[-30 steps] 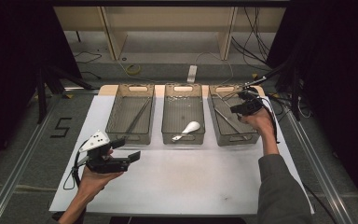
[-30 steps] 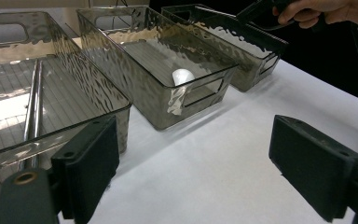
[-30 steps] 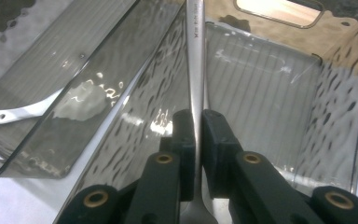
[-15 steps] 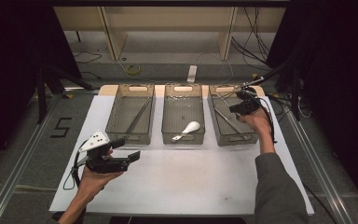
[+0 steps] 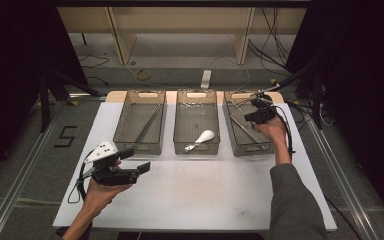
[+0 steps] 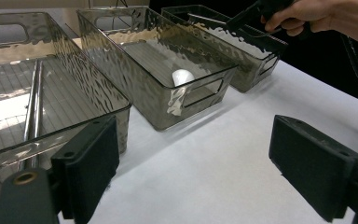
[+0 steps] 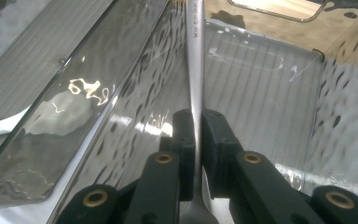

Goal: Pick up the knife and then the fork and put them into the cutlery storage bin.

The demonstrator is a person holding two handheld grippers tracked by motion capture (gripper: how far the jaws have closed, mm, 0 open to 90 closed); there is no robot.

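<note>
Metal utensil handle (image 7: pixel 195 70) clamped between right gripper (image 7: pixel 196 135) jaws, over right bin (image 7: pixel 279 88).

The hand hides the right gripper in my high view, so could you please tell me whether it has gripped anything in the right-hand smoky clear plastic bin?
Observer: Yes, the right gripper is shut on a slim silver metal utensil handle.
Operator: Thank you; how does the handle lie?
Observer: It runs straight ahead between the pads, over the ribbed floor of the smoky clear plastic bin.
Operator: And the left gripper's jaws, please?
Observer: The left gripper is open, with only the white tabletop behind the gap.
</note>
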